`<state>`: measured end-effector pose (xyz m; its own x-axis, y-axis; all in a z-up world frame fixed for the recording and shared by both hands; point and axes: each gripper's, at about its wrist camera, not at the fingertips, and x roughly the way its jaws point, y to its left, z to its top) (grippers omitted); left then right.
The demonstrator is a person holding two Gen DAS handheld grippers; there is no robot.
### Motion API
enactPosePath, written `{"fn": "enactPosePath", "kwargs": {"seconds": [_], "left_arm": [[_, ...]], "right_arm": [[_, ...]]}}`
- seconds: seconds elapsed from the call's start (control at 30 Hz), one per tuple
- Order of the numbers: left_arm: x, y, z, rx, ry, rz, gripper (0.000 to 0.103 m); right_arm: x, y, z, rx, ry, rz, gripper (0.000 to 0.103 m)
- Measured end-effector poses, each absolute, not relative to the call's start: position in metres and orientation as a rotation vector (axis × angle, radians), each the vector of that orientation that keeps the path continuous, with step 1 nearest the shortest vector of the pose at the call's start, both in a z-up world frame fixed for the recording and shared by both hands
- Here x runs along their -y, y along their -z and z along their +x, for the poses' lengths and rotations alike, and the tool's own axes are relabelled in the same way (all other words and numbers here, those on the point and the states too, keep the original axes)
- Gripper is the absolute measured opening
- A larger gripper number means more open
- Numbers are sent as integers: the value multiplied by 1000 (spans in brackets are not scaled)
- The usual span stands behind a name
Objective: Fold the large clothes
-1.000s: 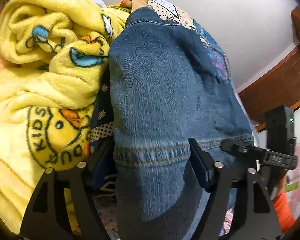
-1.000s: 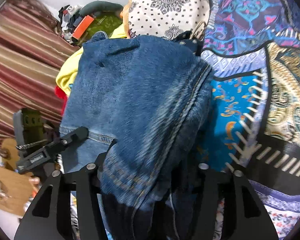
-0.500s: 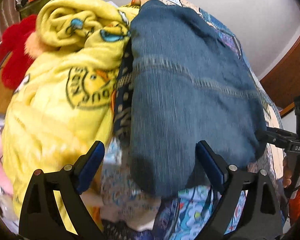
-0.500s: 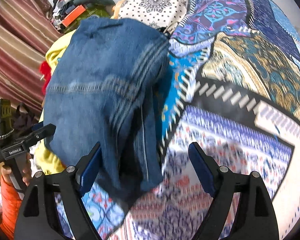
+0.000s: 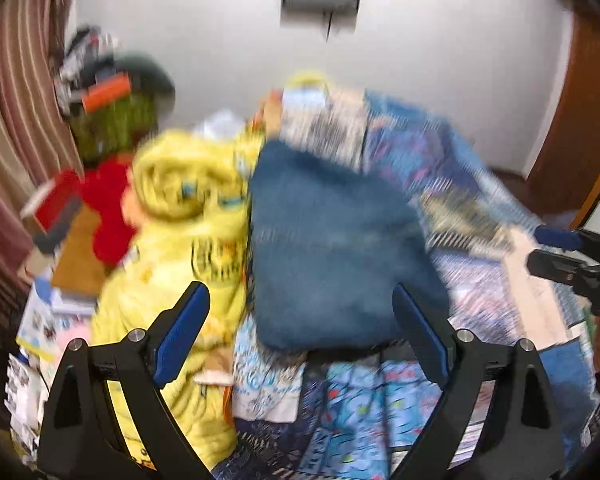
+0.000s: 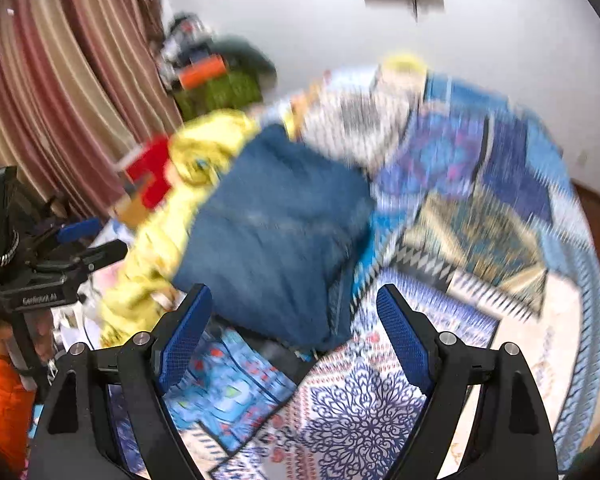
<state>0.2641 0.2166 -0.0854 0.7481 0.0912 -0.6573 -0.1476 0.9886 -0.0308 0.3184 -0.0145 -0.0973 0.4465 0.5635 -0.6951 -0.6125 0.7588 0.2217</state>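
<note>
The folded blue denim garment (image 5: 332, 248) lies on the patterned bedspread (image 5: 480, 288), beside a yellow blanket (image 5: 188, 208). It also shows in the right wrist view (image 6: 276, 236). My left gripper (image 5: 300, 332) is open and empty, held back from the near edge of the denim. My right gripper (image 6: 292, 332) is open and empty, also back from the denim. The right gripper appears at the right edge of the left wrist view (image 5: 580, 260). The left gripper appears at the left of the right wrist view (image 6: 40, 272). Both views are motion-blurred.
A red cloth (image 5: 100, 208) and a green bag with an orange item (image 5: 112, 120) sit left of the yellow blanket. Striped curtains (image 6: 60, 80) hang on the left. A white wall (image 5: 420, 60) is behind the bed. The patterned bedspread (image 6: 480, 240) spreads to the right.
Both grippers opened and let go of the denim, then pulled back and up from it. The denim now rests folded on the bed.
</note>
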Motion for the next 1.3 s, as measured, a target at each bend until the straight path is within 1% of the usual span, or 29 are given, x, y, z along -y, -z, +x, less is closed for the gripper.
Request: {"fn": "enactPosePath", "kwargs": {"seconds": [0.07, 0.1, 0.23, 0.4, 0.57, 0.7, 0.83, 0.9, 0.93, 0.97, 1.3], "left_arm": [[-201, 51, 241, -608, -118, -65, 93], [-195, 42, 241, -578, -117, -59, 93], [-165, -10, 191, -382, -125, -14, 93], [-132, -41, 133, -187, -159, 30, 93], [-104, -45, 91, -65, -217, 61, 93], [-95, -42, 71, -34, -232, 44, 93], [-98, -38, 64, -41, -227, -10, 98], [-100, -36, 62, -43, -230, -25, 102], [-102, -35, 61, -45, -238, -34, 102], [-101, -34, 61, -48, -241, -36, 102], [-99, -24, 62, -90, -239, -61, 103]], "right_arm": [[24, 68, 300, -743, -740, -41, 82], [24, 58, 293, -712, -743, -32, 82], [40, 7, 243, -519, -761, 6, 82], [55, -28, 191, -339, -765, 47, 82], [64, -33, 152, -247, -761, 65, 82], [67, -29, 127, -189, -708, 52, 82], [71, -25, 121, -181, -670, 71, 83], [72, -25, 123, -193, -657, 82, 93], [73, -24, 123, -194, -647, 86, 96], [74, -24, 124, -194, -635, 88, 102], [76, -24, 119, -193, -603, 80, 103]]}}
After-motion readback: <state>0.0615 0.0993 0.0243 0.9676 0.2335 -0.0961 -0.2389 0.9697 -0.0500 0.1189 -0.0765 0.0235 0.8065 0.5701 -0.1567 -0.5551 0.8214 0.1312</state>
